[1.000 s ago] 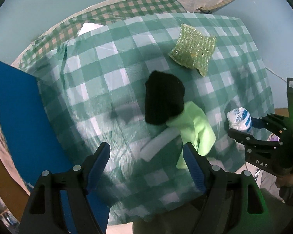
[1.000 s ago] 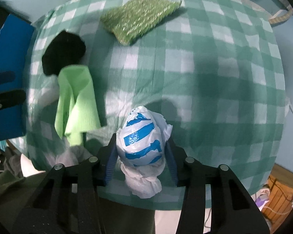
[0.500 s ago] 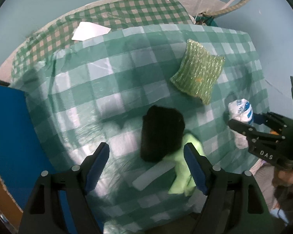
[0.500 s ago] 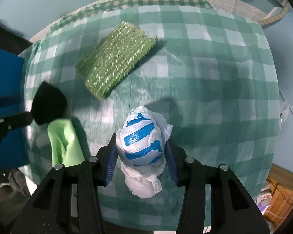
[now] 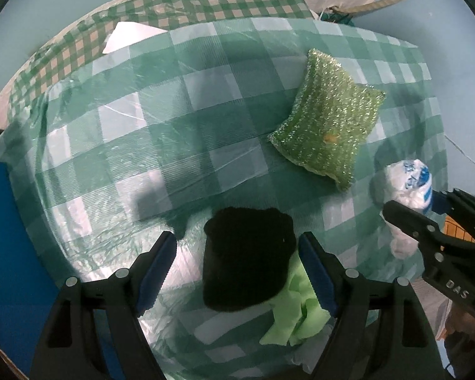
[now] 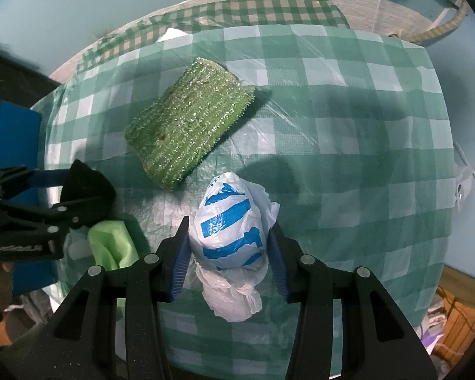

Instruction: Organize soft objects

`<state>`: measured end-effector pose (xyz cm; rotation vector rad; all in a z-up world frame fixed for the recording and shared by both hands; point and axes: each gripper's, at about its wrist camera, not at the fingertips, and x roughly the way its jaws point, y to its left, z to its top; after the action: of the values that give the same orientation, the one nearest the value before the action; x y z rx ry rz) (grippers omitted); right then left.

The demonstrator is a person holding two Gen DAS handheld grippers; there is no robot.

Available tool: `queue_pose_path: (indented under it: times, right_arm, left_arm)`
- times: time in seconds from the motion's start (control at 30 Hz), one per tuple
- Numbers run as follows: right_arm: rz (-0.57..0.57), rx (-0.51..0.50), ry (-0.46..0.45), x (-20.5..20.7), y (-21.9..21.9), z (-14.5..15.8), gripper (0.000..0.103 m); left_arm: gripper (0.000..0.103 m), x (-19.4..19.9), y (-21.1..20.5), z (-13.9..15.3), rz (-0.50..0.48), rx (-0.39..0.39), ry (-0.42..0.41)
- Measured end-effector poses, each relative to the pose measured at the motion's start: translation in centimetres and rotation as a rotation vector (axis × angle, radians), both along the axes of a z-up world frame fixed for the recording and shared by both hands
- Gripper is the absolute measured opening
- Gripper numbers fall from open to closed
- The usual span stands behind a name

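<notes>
A black soft cloth (image 5: pixel 248 259) lies on the checked tablecloth (image 5: pixel 174 120), partly over a light green cloth (image 5: pixel 296 316). My left gripper (image 5: pixel 237 264) is open, its jaws on either side of the black cloth. A glittery green sponge (image 5: pixel 327 125) lies farther back. My right gripper (image 6: pixel 229 240) is shut on a white and blue plastic bag (image 6: pixel 229 224), held above the table next to the sponge (image 6: pixel 186 120). The bag (image 5: pixel 408 186) also shows at the right in the left wrist view. The black cloth (image 6: pixel 88 190) and green cloth (image 6: pixel 110 243) show at the left in the right wrist view.
A blue board (image 5: pixel 12 247) stands at the table's left edge. A white paper (image 5: pixel 126 36) lies at the back on a smaller-checked cloth (image 5: pixel 205 0). A striped strap (image 6: pixel 440 28) hangs at the back right. The table's right edge drops off.
My left gripper has moved forward so its open jaws now flank the black cloth. My right gripper has carried the bag forward toward the sponge.
</notes>
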<state>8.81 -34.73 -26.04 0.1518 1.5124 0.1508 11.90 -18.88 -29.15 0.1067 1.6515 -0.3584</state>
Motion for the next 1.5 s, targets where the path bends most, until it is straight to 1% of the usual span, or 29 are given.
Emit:
queue_pose_path:
  times: [0.13,0.17,0.23,0.27,0.3,0.33,0.37,0.4,0.43,0.53,0.77,0.97,1.33,1.5]
  right_arm:
    - [-0.006,0.003,0.006,-0.4,-0.5,0.2,0.044]
    - [-0.006,0.002,0.006,-0.4,-0.5,0.2,0.044]
    - [-0.005,0.004,0.004,-0.4,-0.4,0.2,0.044]
    - [-0.004,0.005,0.002,-0.4,-0.4,0.3,0.044]
    - [-0.003,0.004,0.001,-0.4,-0.4,0.3,0.044]
    - [-0.003,0.003,-0.001,-0.3,-0.4,0.3,0.044]
    - [-0.001,0.005,-0.002,-0.3,-0.3,0.3,0.044]
    - [-0.001,0.006,-0.003,-0.3,-0.3,0.4,0.044]
    - [0.000,0.007,-0.005,-0.3,-0.2,0.5,0.044]
    - [0.009,0.006,-0.010,-0.4,-0.2,1.0,0.044]
    - [0.038,-0.002,-0.031,-0.6,0.4,2.2,0.044]
    - [0.058,0.002,-0.041,-0.7,1.1,3.5,0.044]
    - [0.109,-0.002,-0.070,-1.0,2.4,6.1,0.044]
    - [0.141,0.000,-0.083,-1.1,3.4,7.7,0.044]
  left_arm:
    - [0.080,0.1,-0.4,-0.9,-0.012,0.026,0.006]
    - [0.078,0.0,-0.5,-1.2,-0.016,0.033,0.005]
    - [0.067,-0.1,-0.7,-1.1,-0.028,0.040,-0.008]
    - [0.064,-0.2,-0.9,-1.1,-0.039,0.046,-0.015]
    - [0.057,-0.3,-1.0,-1.0,-0.048,0.052,-0.024]
    - [0.052,-0.5,-1.2,-0.9,-0.067,0.070,-0.041]
    - [0.051,-0.6,-1.4,-0.9,-0.081,0.087,-0.049]
    - [0.048,-0.7,-1.5,-0.9,-0.092,0.102,-0.056]
    - [0.046,-0.7,-1.5,-0.7,-0.099,0.104,-0.060]
    - [0.044,-0.6,-1.1,-0.4,-0.071,0.069,-0.048]
    - [0.044,-0.9,0.1,1.4,-0.026,0.069,-0.088]
    - [0.044,-1.8,1.0,2.7,-0.019,0.070,-0.103]
    - [0.044,-3.8,3.5,6.2,0.037,0.020,-0.143]
    - [0.044,-4.6,4.5,8.4,0.055,0.001,-0.177]
